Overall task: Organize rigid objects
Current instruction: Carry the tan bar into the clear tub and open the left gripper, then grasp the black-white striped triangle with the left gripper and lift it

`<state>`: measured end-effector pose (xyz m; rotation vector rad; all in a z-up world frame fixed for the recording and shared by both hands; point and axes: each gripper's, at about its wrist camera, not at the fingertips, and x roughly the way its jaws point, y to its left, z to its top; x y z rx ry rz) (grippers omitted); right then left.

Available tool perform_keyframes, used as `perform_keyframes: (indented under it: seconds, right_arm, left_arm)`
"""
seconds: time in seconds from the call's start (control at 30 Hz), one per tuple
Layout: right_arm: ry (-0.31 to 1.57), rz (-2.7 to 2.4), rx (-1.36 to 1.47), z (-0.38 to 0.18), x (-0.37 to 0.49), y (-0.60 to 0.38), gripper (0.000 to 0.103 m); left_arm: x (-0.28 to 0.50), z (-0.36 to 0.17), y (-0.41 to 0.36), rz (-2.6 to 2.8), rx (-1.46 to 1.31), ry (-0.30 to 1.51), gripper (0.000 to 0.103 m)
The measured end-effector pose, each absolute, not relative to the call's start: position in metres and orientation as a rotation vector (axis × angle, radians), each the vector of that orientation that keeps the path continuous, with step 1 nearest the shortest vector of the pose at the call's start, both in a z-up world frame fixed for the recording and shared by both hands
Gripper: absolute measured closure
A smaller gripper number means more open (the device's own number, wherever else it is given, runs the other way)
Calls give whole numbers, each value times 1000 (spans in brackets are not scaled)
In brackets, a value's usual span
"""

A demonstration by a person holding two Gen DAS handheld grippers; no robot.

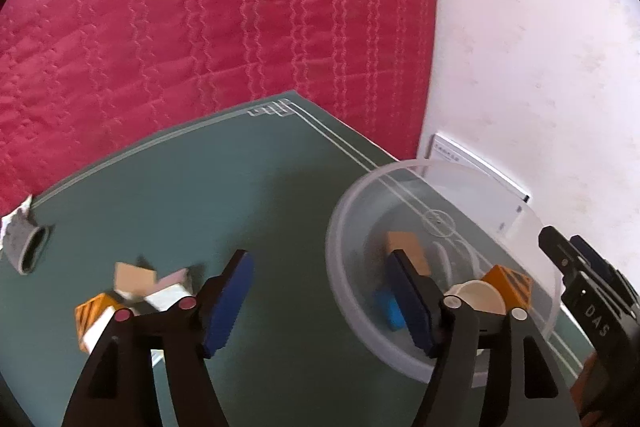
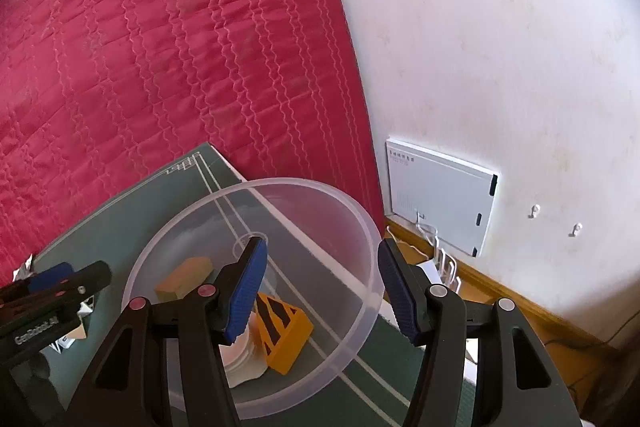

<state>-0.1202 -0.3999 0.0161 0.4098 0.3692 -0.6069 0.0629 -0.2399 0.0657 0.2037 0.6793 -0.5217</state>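
Note:
A clear plastic bowl (image 1: 536, 227) stands on the green mat (image 1: 224, 195); it also shows in the right wrist view (image 2: 360, 219). In it lie a tan block (image 1: 408, 245), a blue block (image 1: 390, 311), a cream round piece (image 1: 480, 295) and an orange striped block (image 1: 514, 285). My left gripper (image 1: 320, 303) is open and empty above the mat, left of the bowl. Left of it lie a tan block (image 1: 132, 277), a pinkish white block (image 1: 170, 291) and an orange striped block (image 1: 96, 311). My right gripper (image 2: 324, 291) is open and empty, straddling the bowl's right rim above its orange block (image 2: 284, 335).
A red quilted bedspread (image 1: 200, 27) lies behind the mat. A white wall (image 2: 500, 47) carries a white box (image 2: 440, 195). A grey tube-shaped thing (image 1: 28, 243) lies at the mat's left edge. Cables (image 2: 436, 251) and a wooden skirting (image 2: 520, 303) run right of the mat.

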Motion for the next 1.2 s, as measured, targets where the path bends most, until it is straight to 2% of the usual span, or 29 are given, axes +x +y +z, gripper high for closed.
perform_keyframes:
  seconds: [0.23, 0.37, 0.47, 1.03, 1.2]
  right_arm:
    - [363, -588, 381, 20, -121, -390, 44]
    - [367, -550, 346, 24, -118, -381, 39]
    - [381, -503, 312, 26, -116, -369, 39]
    - [446, -277, 215, 27, -111, -302, 39]
    - [469, -239, 204, 23, -109, -291, 39]
  left_arm:
    - [60, 67, -220, -470, 195, 671, 21]
    - [61, 66, -200, -424, 167, 690, 13]
    - [62, 65, -186, -393, 141, 695, 12]
    - [76, 51, -98, -209, 41, 669, 12]
    - [81, 42, -101, -248, 49, 674, 21]
